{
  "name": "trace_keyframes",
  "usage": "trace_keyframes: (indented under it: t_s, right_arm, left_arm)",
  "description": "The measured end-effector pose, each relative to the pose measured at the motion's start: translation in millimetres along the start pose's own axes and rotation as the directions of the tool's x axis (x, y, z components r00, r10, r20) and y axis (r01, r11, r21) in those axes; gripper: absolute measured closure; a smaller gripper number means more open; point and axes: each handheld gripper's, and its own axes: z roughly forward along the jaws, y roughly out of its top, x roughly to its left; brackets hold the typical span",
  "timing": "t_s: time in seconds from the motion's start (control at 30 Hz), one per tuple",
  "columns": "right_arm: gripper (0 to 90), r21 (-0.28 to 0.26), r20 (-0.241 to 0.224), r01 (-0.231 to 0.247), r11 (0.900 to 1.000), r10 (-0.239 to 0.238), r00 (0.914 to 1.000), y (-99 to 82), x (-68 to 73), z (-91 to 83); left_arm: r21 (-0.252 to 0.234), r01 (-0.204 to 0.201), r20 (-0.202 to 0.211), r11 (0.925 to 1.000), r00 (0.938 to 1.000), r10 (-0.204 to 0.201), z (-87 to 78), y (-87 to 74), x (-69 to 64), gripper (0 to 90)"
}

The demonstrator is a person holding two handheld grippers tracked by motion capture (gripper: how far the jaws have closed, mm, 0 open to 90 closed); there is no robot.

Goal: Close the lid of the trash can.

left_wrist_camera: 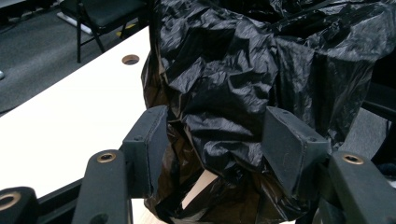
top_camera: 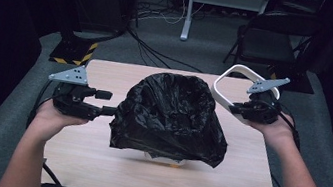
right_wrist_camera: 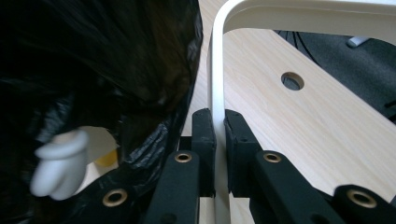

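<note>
The table (top_camera: pixel 92 163) carries the black bag (top_camera: pixel 171 117) at its centre, draped over a bin. The right gripper view adds a white knob (right_wrist_camera: pixel 60 170) under the bag's hem. At two o'clock the right gripper (top_camera: pixel 238 107) is clamped on the white ring (top_camera: pixel 225 77). At nine o'clock the left gripper (top_camera: pixel 111 104) gapes, bag folds loosely between its jaws.

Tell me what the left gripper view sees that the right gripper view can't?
Left gripper view: its own open jaws around crinkled black bag, and a folding chair on the grey floor.

Right gripper view: the right gripper clamped on the white ring, and a white knob-like part poking from under the bag.

Both: the black trash bag and the wooden table with its round hole.
</note>
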Motion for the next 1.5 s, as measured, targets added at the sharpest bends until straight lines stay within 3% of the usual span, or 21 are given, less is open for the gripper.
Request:
trace_keyframes:
  t_s: [0.3,0.43,0.57,0.73,0.83,1.03,1.1,1.17,1.3,1.5]
  right_arm:
    - [83.8,-0.029,0.007,0.05,0.9984,-0.05,0.9988,20.5,14.2,-30.7]
    - [83.9,-0.048,0.016,0.085,0.9953,-0.084,0.9963,30.3,22.9,-46.4]
    - [83.9,-0.076,0.008,0.144,0.9867,-0.144,0.9896,41.6,31.5,-60.9]
    - [83.9,-0.094,-0.01,0.176,0.9799,-0.178,0.984,55.4,43.4,-71.0]
    - [84.0,-0.109,-0.026,0.212,0.9712,-0.216,0.9761,62.6,55.1,-75.8]
    - [83.9,-0.133,-0.087,0.281,0.9504,-0.294,0.9519,75.6,82.5,-80.1]
    - [84.0,-0.15,-0.114,0.298,0.9426,-0.316,0.9419,78.9,91.9,-79.5]
    - [83.9,-0.152,-0.124,0.332,0.9311,-0.351,0.9282,82.7,103.2,-77.9]
    - [83.9,-0.159,-0.146,0.377,0.9123,-0.4,0.9049,87.5,119.4,-74.6]
    - [83.9,-0.171,-0.203,0.403,0.899,-0.433,0.8785,92.7,137.3,-66.4]
  left_arm:
    - [0.005,-0.032,0.024,0.9995,0.9992,0.032,0.0,14.6,-7.9,39.1]
    - [-0.015,-0.032,0.07,0.9994,0.997,0.033,-2.8,20.4,-9.7,38.7]
    - [-0.014,-0.038,0.079,0.9992,0.9961,0.039,-3.1,27.3,-12.3,38.7]
    - [0.005,-0.066,0.08,0.9978,0.9946,0.066,1.9,36.5,-18.2,38.5]
    - [0.018,-0.087,0.083,0.996,0.9929,0.086,6.2,40.6,-20.9,38.5]
    - [0.028,-0.095,0.08,0.9951,0.9926,0.092,11.7,47.5,-21.5,38.4]
    - [0.016,-0.087,0.096,0.996,0.9917,0.085,11.5,49.5,-21.6,38.4]
    - [0.007,-0.083,0.11,0.9965,0.9906,0.082,10.5,51.7,-20.8,38.3]
    - [0.006,-0.088,0.099,0.9961,0.9913,0.087,9.4,56.6,-20.1,38.3]
    - [-0.005,-0.089,0.085,0.996,0.9924,0.089,6.3,63.9,-17.4,38.1]
